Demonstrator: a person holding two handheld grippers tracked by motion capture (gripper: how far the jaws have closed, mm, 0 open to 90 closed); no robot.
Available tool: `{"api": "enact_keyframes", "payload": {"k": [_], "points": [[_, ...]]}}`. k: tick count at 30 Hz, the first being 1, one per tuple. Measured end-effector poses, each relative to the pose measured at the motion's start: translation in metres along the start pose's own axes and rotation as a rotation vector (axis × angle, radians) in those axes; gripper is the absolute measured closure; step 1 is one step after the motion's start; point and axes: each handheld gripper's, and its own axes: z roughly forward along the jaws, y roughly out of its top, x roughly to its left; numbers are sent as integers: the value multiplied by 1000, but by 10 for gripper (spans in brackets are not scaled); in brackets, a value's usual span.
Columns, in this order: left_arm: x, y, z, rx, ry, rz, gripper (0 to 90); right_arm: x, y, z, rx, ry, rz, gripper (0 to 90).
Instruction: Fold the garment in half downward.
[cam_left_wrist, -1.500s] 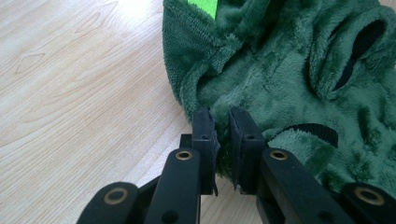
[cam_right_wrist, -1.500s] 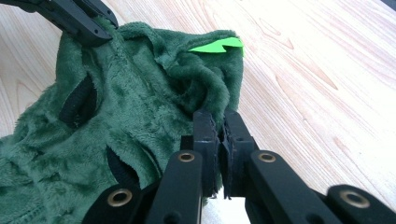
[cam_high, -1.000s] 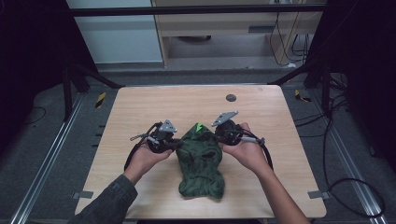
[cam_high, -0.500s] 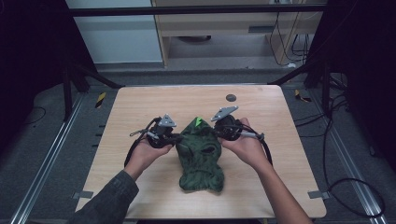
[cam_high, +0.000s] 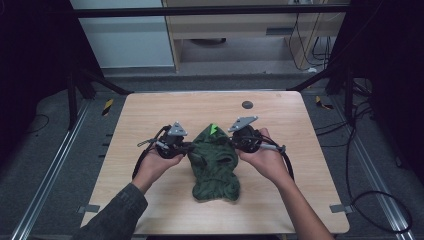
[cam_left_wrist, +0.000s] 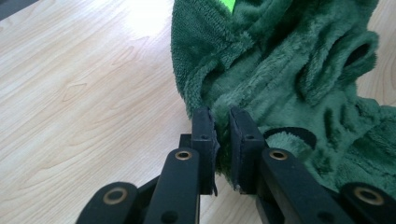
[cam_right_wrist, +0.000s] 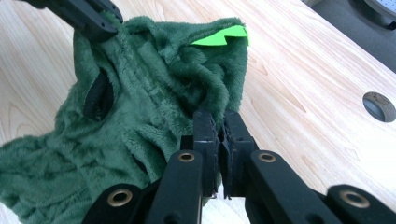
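Light wooden surface (cam_high: 150, 200) on a dark frame, grey carpet floor around it, black cables (cam_high: 370, 165) trailing off to the right and a pale cabinet at the back. There's a small round dark hole (cam_high: 247, 104) near the far edge of the surface.

From the high view, you've got the green fleece garment (cam_high: 216, 165) lying in the middle of the surface, near your side, with a bright green tag (cam_high: 214, 129) sticking up at its far end. Your left tongs (cam_high: 186, 148) are on its left edge and your right tongs (cam_high: 234, 143) on its right edge, both at the far half of the garment. Your left hand (cam_high: 156, 167) and right hand (cam_high: 265, 159) are wrapped around the handles, and there's a sleeve on your left forearm.

Left gripper view: your tongs (cam_left_wrist: 220, 120) are clamped on a fold of fleece at the garment's (cam_left_wrist: 299, 70) edge, with fabric squeezed in the narrow gap between the jaws. Bare wood off to the left.

Right gripper view: same deal, the tongs (cam_right_wrist: 219, 122) are pinched nearly together on a ridge of fleece (cam_right_wrist: 140, 121). The green tag (cam_right_wrist: 219, 36) sits just beyond, the round hole (cam_right_wrist: 379, 106) is off at the right, and your other tongs (cam_right_wrist: 88, 16) bite the garment's far corner at top left.
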Motion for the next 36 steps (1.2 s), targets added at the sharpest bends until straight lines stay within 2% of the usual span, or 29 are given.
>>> {"api": "enact_keyframes", "payload": {"k": [3, 6, 11, 12, 17, 22, 25, 36], "points": [[0, 4, 1, -2, -1, 6, 815, 0, -5, -1, 8, -8, 0, 861], [5, 15, 1, 0, 1, 7, 816, -5, -5, -1, 0, -16, 16, 861], [3, 21, 0, -5, 7, 23, 816, -11, -3, -2, -12, -17, 27, 861], [1, 20, 0, -1, 10, 33, 816, -10, -3, -4, -20, -11, 25, 861], [-4, 13, 0, -4, 4, 31, 816, -4, -5, -7, -14, -15, 6, 860], [-11, 2, -4, -7, -11, 42, 816, 5, -17, -9, -5, -11, -11, 860], [-15, -5, -2, -2, -22, 45, 816, 11, -28, -9, -4, -6, -9, 860], [-27, -15, -3, -21, -22, 55, 816, 20, -41, -11, -17, 1, -2, 859]]}}
